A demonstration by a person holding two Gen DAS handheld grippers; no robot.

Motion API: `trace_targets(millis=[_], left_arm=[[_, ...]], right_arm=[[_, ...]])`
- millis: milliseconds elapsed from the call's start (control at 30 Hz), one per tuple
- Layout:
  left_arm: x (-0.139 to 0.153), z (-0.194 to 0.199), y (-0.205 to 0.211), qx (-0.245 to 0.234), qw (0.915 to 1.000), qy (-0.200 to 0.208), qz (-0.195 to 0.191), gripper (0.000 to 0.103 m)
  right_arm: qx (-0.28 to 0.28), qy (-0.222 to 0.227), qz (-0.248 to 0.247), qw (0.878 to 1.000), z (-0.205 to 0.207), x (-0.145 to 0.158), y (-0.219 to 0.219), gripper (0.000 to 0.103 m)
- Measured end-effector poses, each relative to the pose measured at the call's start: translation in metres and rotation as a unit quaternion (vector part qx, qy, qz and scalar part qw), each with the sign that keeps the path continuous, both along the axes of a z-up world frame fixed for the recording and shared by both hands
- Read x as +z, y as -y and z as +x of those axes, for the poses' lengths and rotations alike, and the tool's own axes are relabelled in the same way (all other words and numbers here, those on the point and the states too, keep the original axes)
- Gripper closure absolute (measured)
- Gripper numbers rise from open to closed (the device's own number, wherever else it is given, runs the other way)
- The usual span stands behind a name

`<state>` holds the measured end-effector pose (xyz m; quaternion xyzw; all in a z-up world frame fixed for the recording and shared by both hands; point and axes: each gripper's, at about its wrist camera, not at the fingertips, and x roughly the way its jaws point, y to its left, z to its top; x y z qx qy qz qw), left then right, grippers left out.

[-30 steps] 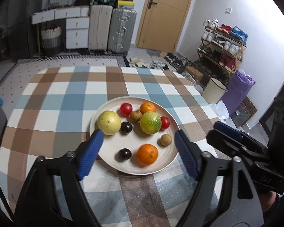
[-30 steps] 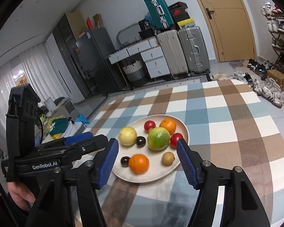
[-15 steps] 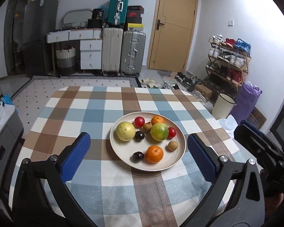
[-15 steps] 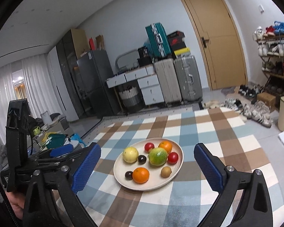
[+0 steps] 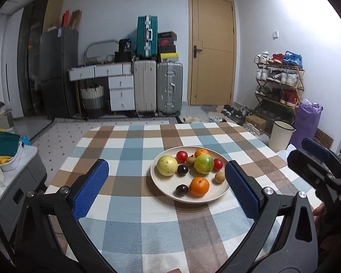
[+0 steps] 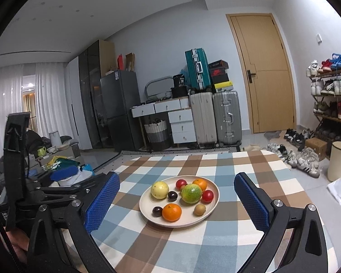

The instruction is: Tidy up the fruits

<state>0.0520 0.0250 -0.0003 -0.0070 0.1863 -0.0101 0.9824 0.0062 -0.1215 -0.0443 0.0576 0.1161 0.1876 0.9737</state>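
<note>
A cream plate (image 5: 164,191) (image 6: 147,213) sits on the checked tablecloth (image 5: 134,157). On it lie a yellow fruit (image 5: 167,165), a green-orange citrus (image 5: 204,163), two oranges (image 5: 199,186), two red tomatoes (image 5: 181,156), two dark plums (image 5: 181,190) and two small brown fruits (image 5: 219,177). My left gripper (image 5: 166,166) is open wide, short of the plate and above the cloth, with nothing in it. My right gripper (image 6: 176,178) is open just as wide, empty, on the plate's near side. One blue finger (image 5: 314,146) of it shows at the right.
Beyond the table's far edge stand suitcases (image 5: 158,86), white drawers (image 5: 121,91), a fridge (image 5: 56,72) and a wooden door (image 5: 212,50). A shoe rack (image 5: 280,79) and a pale bin (image 5: 282,135) are on the right. A low cabinet (image 5: 16,182) with clothes is beside the table's left edge.
Both grippers have opened much wider and drawn back from the plate while tilting upward. The plate now looks smaller and farther off. The fruits have not moved.
</note>
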Motion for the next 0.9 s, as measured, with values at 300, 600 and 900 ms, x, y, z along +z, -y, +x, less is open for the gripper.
trace_targets(millis=[300,600,900], left_arm=[[-0.024,-0.026,-0.005,0.003,0.9993,0.038,0.008,0.001],[-0.055,-0.023,-0.018,0.017,0.9984,0.052,0.016,0.001],[-0.067,-0.008,-0.031,0.038,0.999,0.024,-0.004,0.001]], right_arm=[[-0.011,0.016,-0.029,0.999,-0.016,-0.02,-0.001,0.001],[-0.02,0.031,-0.049,0.998,-0.019,-0.036,-0.003,0.001],[-0.028,-0.017,-0.083,0.996,0.0,-0.045,-0.013,0.001]])
